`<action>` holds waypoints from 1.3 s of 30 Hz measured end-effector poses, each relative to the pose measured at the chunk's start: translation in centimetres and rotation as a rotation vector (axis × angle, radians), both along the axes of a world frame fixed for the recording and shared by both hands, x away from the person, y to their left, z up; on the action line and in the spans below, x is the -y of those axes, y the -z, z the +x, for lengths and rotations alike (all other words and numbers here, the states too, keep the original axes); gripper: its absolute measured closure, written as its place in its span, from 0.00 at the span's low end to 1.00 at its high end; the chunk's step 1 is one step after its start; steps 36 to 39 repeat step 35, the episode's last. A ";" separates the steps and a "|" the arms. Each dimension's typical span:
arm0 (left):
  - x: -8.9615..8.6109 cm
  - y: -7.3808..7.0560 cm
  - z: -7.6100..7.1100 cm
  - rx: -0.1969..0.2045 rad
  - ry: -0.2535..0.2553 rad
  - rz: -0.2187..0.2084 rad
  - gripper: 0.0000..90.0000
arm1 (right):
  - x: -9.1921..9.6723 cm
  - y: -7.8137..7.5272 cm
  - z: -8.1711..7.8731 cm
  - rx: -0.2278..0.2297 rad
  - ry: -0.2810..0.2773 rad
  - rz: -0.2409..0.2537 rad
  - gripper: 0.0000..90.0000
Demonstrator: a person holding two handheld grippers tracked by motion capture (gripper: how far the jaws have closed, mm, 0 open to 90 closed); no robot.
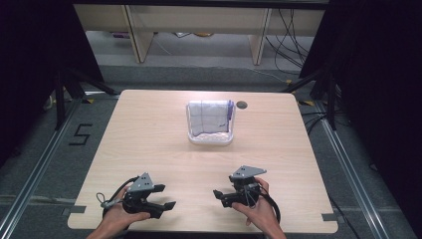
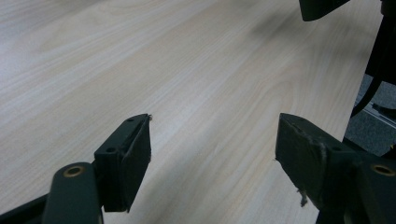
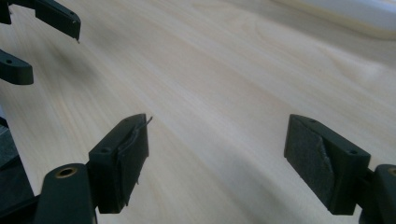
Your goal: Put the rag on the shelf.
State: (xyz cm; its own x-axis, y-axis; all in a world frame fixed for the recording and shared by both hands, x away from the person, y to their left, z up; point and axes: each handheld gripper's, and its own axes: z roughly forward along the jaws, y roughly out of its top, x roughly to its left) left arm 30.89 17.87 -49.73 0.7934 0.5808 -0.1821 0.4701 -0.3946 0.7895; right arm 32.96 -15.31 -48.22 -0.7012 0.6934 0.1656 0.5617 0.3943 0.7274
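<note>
A white tray [image 1: 191, 130] stands at the middle back of the wooden table [image 1: 149, 134], with a folded white cloth [image 1: 209, 115] standing in it. My left gripper [image 1: 168, 197] is held low near the front edge at the left, pointing right, jaws open and empty. In the left gripper view the left gripper [image 2: 215, 135] has only bare wood between its pads. My right gripper [image 1: 219, 197] is held near the front edge at the right, pointing left toward the other. In the right gripper view the right gripper [image 3: 217, 135] is open with nothing in it.
A small dark round grommet [image 1: 242, 104] sits in the table just right of the tray. The tray's rim [image 3: 355, 11] lies far off in the right gripper view. Black stand legs [image 1: 69, 84] and cables [image 1: 291, 45] are on the floor around the table.
</note>
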 end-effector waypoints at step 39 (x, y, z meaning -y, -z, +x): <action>-0.8 1.1 -0.5 0.031 0.006 0.100 0.26 | 0.5 1.8 -2.8 0.021 -0.032 -0.086 0.23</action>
